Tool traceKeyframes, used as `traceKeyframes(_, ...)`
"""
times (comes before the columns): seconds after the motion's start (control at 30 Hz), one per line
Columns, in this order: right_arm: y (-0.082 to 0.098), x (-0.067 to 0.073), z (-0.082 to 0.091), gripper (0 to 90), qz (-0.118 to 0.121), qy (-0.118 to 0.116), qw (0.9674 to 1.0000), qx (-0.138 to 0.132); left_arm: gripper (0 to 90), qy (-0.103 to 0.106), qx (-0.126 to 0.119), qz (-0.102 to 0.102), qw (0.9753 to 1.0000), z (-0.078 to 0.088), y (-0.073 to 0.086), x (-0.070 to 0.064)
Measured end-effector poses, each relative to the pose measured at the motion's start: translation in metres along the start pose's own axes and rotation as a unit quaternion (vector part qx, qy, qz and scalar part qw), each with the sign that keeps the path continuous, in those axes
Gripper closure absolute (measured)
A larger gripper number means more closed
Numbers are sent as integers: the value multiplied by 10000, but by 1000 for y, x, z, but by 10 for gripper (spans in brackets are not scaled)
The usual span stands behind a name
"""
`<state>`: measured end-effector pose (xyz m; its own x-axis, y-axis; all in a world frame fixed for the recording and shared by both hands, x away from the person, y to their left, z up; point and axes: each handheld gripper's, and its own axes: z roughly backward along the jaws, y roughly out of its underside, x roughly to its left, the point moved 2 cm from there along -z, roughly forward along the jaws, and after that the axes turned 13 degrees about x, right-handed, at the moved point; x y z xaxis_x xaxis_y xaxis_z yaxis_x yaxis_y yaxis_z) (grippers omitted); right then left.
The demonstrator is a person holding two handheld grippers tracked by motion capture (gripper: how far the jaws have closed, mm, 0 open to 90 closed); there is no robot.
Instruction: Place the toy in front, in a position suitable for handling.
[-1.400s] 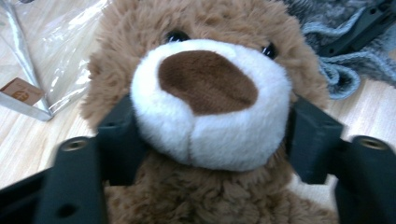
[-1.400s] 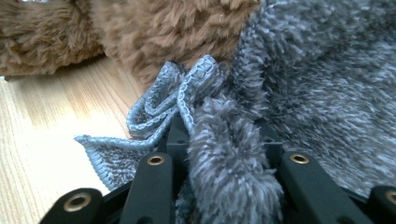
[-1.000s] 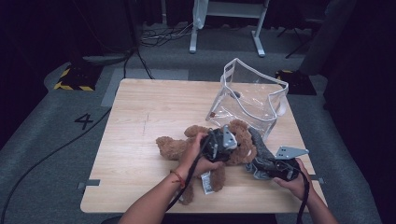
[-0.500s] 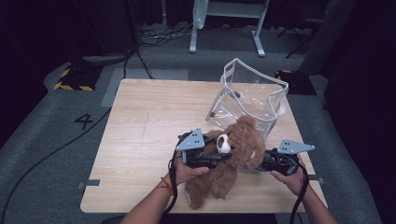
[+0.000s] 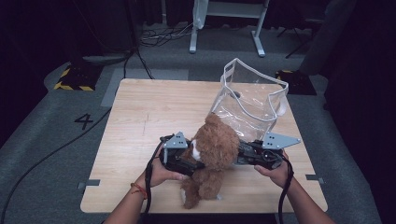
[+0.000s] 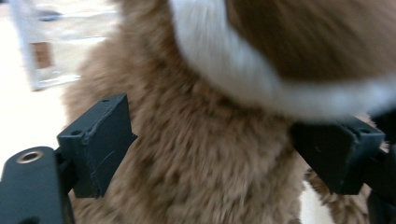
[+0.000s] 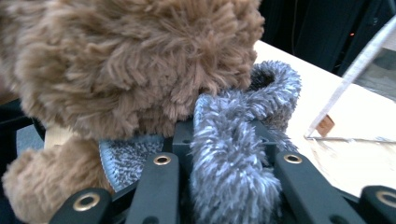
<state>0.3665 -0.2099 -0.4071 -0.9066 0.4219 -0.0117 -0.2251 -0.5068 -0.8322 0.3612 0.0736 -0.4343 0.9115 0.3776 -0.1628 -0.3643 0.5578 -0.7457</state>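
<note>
- Left tool (image 6: 205, 154): jaws have just been opening, spread around the bear (image 5: 215, 149), seemingly not pressing.
- Right tool (image 7: 229, 140) clamps the bear's grey scarf (image 7: 233, 172).
- Bag (image 5: 252, 100) behind, on the surface (image 5: 140, 107).

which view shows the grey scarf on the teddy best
The right gripper view: the grey fuzzy scarf lies close up, pinched between the right gripper's jaws. The high view and the left gripper view give mostly the teddy bear's brown fur.

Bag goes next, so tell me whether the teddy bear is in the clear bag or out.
Out. The teddy bear sits upright on the table in front of the clear bag.
</note>
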Motion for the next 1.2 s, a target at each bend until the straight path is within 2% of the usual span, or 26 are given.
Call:
traceKeyframes(0.03,-2,1,-2,720,38,-22,10000,31,135,-2,29,-111,9999,-4,-2,-1)
traceKeyframes(0.13,-9,5,-7,720,168,-15,9998,121,23,-120,100,-226,9996,-13,-8,-6)
traceKeyframes(0.17,-12,7,-9,721,205,-10,9997,144,44,-152,106,-284,9994,-14,-8,-6)
traceKeyframes(0.23,-15,9,-11,721,261,66,9994,217,138,-254,53,-441,9987,-12,-6,-5)
traceKeyframes(0.27,-16,10,-12,722,277,101,9993,239,245,-232,0,-520,9984,-9,-3,-4)
traceKeyframes(0.37,-16,11,-14,722,257,-19,9995,198,424,-268,-54,-686,9973,-1,8,-2)
traceKeyframes(0.47,-16,15,-12,721,311,-92,9994,139,473,-303,-75,-713,9970,3,17,-1)
traceKeyframes(0.53,-17,15,-6,721,287,-110,9995,-23,477,-250,-108,-649,9975,7,23,2)
traceKeyframes(0.63,-25,15,9,721,235,-186,9987,-411,476,-182,-202,-546,9981,9,29,8)
traceKeyframes(0.7,-36,18,20,721,283,-303,9964,-744,477,-165,-195,-455,9986,10,32,10)
traceKeyframes(0.73,-44,22,27,720,374,-365,9942,-939,477,-143,-202,-445,9987,10,32,11)
traceKeyframes(0.8,-57,29,34,720,501,-503,9900,-1219,475,-220,-133,-517,9983,10,31,10)
traceKeyframes(0.87,-67,36,34,719,632,-646,9871,-1323,472,-217,-105,-511,9984,10,31,9)
traceKeyframes(0.93,-72,44,26,717,762,-793,9861,-1247,466,-191,-105,-441,9988,11,32,10)
traceKeyframes(1.03,-66,52,3,717,860,-816,9896,-814,458,-144,-116,-322,9993,11,33,12)
traceKeyframes(1.1,-55,52,-11,718,765,-883,9914,-595,460,-141,-69,-298,9994,13,36,14)
traceKeyframes(1.13,-51,52,-13,719,694,-992,9910,-579,461,-157,-39,-334,9993,15,37,15)
traceKeyframes(1.17,-46,51,-16,719,612,-1107,9906,-513,461,-166,-15,-275,9995,16,38,15)
traceKeyframes(1.2,-40,50,-19,720,616,-1116,9910,-411,462,-161,37,-249,9996,18,40,16)
